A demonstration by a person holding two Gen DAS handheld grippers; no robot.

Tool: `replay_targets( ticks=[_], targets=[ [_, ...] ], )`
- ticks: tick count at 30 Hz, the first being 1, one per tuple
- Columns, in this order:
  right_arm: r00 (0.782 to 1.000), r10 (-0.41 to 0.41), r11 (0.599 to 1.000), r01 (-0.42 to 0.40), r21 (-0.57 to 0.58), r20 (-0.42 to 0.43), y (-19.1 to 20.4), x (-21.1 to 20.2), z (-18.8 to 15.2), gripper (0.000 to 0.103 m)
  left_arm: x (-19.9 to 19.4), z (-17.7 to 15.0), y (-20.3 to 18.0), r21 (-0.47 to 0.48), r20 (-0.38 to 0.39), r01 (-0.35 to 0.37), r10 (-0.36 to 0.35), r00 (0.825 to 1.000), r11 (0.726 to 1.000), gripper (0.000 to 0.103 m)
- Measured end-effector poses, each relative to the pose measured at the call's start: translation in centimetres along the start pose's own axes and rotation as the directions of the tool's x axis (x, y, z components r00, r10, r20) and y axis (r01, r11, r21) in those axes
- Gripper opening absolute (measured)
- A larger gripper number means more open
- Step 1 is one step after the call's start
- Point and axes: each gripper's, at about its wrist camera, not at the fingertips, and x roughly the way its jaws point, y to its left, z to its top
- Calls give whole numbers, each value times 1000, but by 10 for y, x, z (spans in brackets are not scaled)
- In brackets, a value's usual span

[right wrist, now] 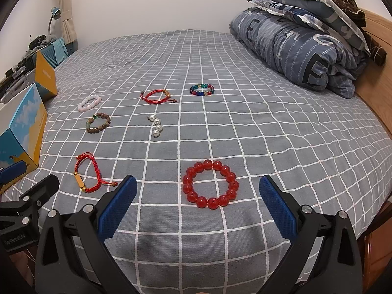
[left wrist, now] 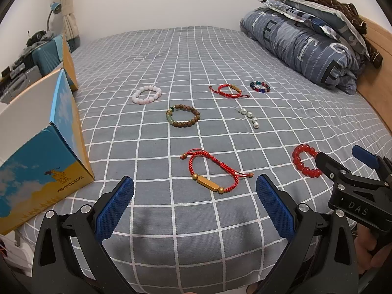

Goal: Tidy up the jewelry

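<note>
Ribbed blue fingers (right wrist: 117,205), round glossy beads (right wrist: 210,184)

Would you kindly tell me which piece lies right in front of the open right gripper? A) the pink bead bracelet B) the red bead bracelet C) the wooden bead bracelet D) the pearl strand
B: the red bead bracelet lies on the bed just ahead of the right gripper, between its spread fingers.
</note>
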Motion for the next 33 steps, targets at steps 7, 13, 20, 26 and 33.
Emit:
replay_targets(
  ticks=[7,13,20,26,33],
  targets=[
    [1000,-2,1000,2,-1,1,0,0,0,96,0,0,0,0,-2,-1,1,1000,1000,97],
    [1000,0,1000,0,-2,1,1,-1,0,96,0,0,0,-1,-2,0,0,1000,1000,97],
    [1000,-1,1000,1,-2,1,0,0,0,96,0,0,0,1,-3,-2,2,1000,1000,97],
    [1000,-1,1000,1,-2,1,0,0,0,96,1,0,-1,2,-5,0,0,1000,1000,97],
    [1000,-3,1000,3,-4,1,0,0,-1,96,1,-1,-1,4,-7,0,0,1000,1000,97]
  ],
)
